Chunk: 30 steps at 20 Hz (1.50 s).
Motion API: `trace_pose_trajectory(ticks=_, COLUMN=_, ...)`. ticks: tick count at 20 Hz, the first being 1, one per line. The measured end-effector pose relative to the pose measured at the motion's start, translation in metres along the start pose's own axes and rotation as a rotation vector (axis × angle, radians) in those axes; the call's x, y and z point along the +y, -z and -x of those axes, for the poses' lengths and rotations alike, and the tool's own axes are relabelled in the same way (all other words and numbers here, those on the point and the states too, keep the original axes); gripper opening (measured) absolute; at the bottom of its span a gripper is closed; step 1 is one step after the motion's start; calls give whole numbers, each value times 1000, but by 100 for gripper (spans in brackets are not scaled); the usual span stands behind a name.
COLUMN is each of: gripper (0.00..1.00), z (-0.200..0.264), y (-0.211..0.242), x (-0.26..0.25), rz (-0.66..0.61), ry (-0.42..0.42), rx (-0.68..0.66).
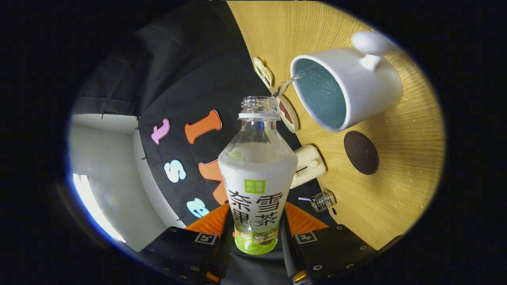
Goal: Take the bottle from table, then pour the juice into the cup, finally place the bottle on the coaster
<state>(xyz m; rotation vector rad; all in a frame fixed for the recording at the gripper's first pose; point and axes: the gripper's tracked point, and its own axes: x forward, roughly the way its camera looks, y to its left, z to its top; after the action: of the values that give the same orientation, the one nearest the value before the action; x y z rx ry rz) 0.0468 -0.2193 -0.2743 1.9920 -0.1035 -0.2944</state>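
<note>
Gripper view: tongs (255, 233) clamping uncapped, white-labelled bottle (256, 174).

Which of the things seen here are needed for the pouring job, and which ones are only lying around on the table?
Part of the job:
- bottle, held between the tongs, pouring a thin stream
- white cup, receiving the stream
- dark round coaster, beside the cup, nothing on it

Just lying about:
- small clear screw-top piece
- cream-coloured gadget
- round patterned discs near the table edge

Sharp centre; fisheye-warped edges; bright tabletop; dim wall
</note>
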Motion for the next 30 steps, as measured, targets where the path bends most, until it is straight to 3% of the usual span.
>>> trace_pose_trajectory(ticks=18, gripper=56, z=-6, y=1, x=11, rz=-151, ry=10, rx=-38)
trace_pose_trajectory(ticks=24, gripper=56, z=-8, y=4, x=-10, rz=-3, ry=91, rx=-28)
trace_pose_trajectory(ticks=30, gripper=56, z=-9, y=3, x=-53, rz=315, ry=161, rx=-5)
